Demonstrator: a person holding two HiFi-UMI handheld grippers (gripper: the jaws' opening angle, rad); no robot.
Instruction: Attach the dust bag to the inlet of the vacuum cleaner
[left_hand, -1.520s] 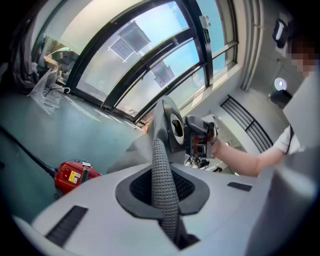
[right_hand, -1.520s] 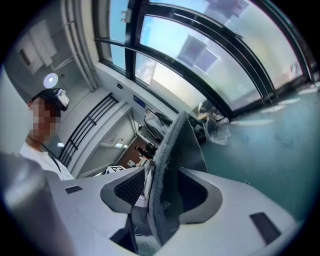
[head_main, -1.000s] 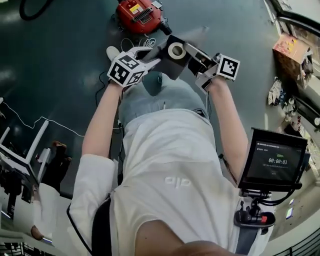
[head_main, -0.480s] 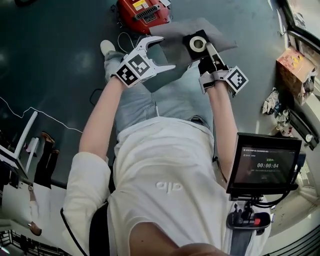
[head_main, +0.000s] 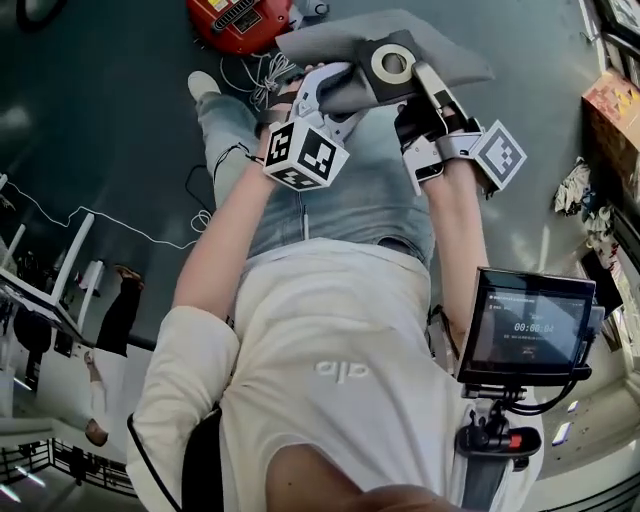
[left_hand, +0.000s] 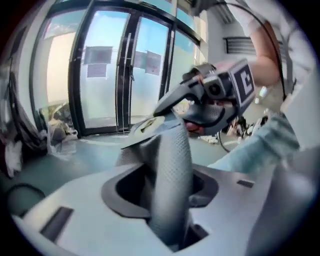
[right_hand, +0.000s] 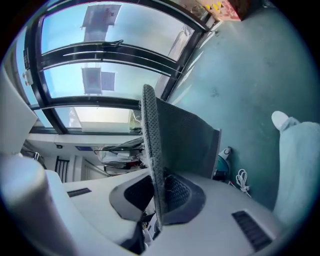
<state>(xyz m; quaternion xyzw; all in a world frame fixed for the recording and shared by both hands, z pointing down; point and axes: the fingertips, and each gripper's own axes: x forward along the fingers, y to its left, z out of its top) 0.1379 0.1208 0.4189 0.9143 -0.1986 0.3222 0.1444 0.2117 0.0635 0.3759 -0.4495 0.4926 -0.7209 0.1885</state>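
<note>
1. The right gripper (head_main: 425, 85) has its fingers (right_hand: 240, 210) closed tight on the thin edge of the dust bag (head_main: 445, 50). The grey fabric stands up between them like a blade.
2. The left gripper (head_main: 335, 95) has its fingers (left_hand: 85, 210) about half open and closing. A thick fold of the same bag stands in the gap and fills most of it, but the pads do not look clamped on it yet.
3. The bag hangs in the air between the two grippers, in front of the person's knees. Its long side runs across the head view from left to right. Its black collar with the pale ring (head_main: 392, 65) sits between the grippers and faces up.
4. The red vacuum cleaner (head_main: 235, 18) lies on the floor (head_main: 110, 110), beyond the bag and to its left in the head view, well apart from it. The left gripper is the nearer one.
5. I judge that the collar must turn from facing up to face the machine. The inlet itself cannot be made out.
</note>
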